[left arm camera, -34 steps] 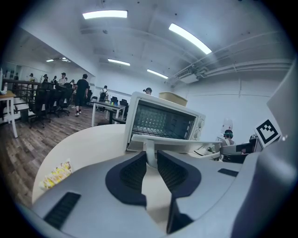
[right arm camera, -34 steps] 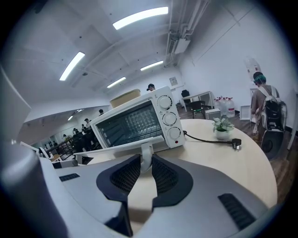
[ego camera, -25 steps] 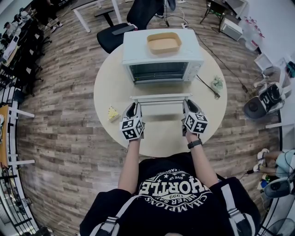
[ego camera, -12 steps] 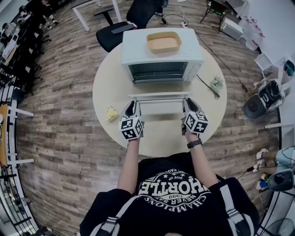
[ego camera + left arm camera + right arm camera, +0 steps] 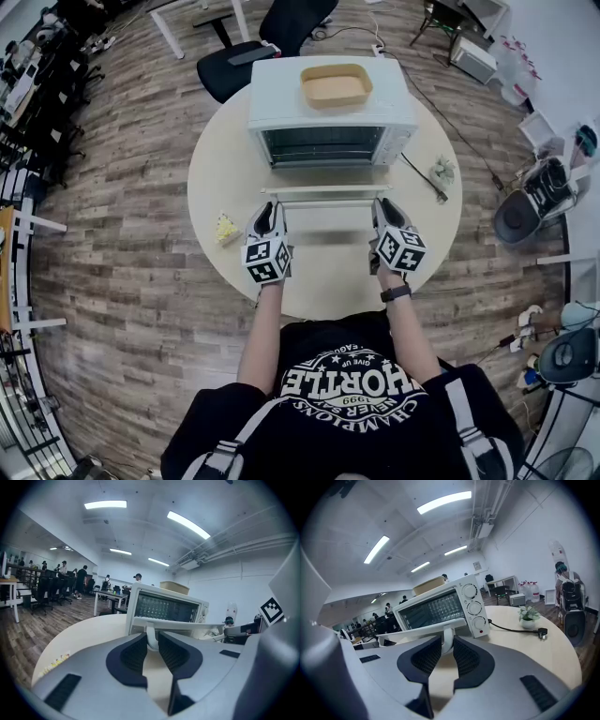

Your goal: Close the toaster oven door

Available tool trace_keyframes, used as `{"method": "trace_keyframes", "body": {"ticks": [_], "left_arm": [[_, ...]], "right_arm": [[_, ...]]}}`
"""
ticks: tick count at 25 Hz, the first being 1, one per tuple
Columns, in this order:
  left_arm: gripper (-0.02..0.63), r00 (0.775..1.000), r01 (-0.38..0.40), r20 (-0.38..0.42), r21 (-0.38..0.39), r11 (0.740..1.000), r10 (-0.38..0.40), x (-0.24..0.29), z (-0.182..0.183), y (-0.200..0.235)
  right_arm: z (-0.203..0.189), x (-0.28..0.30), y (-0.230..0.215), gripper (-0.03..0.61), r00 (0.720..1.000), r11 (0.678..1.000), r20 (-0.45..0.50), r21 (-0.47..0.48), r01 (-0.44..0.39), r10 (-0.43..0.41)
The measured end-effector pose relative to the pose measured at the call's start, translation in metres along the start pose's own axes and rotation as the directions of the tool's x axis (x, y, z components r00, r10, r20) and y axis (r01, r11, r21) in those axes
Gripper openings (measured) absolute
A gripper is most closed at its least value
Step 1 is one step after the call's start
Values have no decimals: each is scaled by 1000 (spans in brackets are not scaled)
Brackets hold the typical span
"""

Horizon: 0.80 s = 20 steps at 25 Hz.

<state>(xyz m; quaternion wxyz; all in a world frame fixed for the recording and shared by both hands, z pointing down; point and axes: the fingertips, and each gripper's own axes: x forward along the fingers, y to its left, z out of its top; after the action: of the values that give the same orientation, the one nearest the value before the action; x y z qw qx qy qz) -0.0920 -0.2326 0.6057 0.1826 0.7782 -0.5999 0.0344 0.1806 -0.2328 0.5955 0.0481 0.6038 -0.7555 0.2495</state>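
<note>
We've got both tongs pinched narrow on the handle (image 5: 326,192) posts, left gripper (image 5: 267,220) on the left one, right gripper (image 5: 384,217) on the right, with the toaster oven door (image 5: 326,214) hanging open and flat before the toaster oven (image 5: 328,103). The risk as we see it: lift unevenly and the door twists or a post slips the pads, and a hard shove could skid the oven back across the table (image 5: 225,169). The tan tray (image 5: 335,84) on top looks empty (and the cavity shows us only its wire rack (image 5: 323,145)).

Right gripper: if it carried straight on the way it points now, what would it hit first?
The door handle: its post sits clamped between the right gripper's jaws, so there is no free travel. Beyond it, probably the toaster oven's front, though depth is hard to judge.
</note>
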Motion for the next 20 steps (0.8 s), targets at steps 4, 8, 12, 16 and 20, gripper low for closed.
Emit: {"method": "trace_keyframes", "body": {"ticks": [4, 8, 12, 16, 20], "left_arm": [[92, 1000, 4, 13, -5, 1000, -4, 0, 3, 1], [92, 1000, 4, 16, -10, 1000, -4, 2, 6, -1], [92, 1000, 0, 20, -18, 1000, 0, 2, 8, -2], [92, 1000, 2, 30, -16, 1000, -1, 3, 11, 0], [92, 999, 5, 42, -18, 1000, -4, 4, 13, 2]], "right_arm": [[2, 0, 2, 95, 1000, 1000, 14, -1, -4, 4], [6, 0, 1, 95, 1000, 1000, 15, -17, -1, 1], [8, 0, 1, 95, 1000, 1000, 14, -28, 4, -4], [11, 2, 3, 95, 1000, 1000, 23, -24, 5, -4], [13, 4, 5, 95, 999, 1000, 33, -24, 3, -2]]}}
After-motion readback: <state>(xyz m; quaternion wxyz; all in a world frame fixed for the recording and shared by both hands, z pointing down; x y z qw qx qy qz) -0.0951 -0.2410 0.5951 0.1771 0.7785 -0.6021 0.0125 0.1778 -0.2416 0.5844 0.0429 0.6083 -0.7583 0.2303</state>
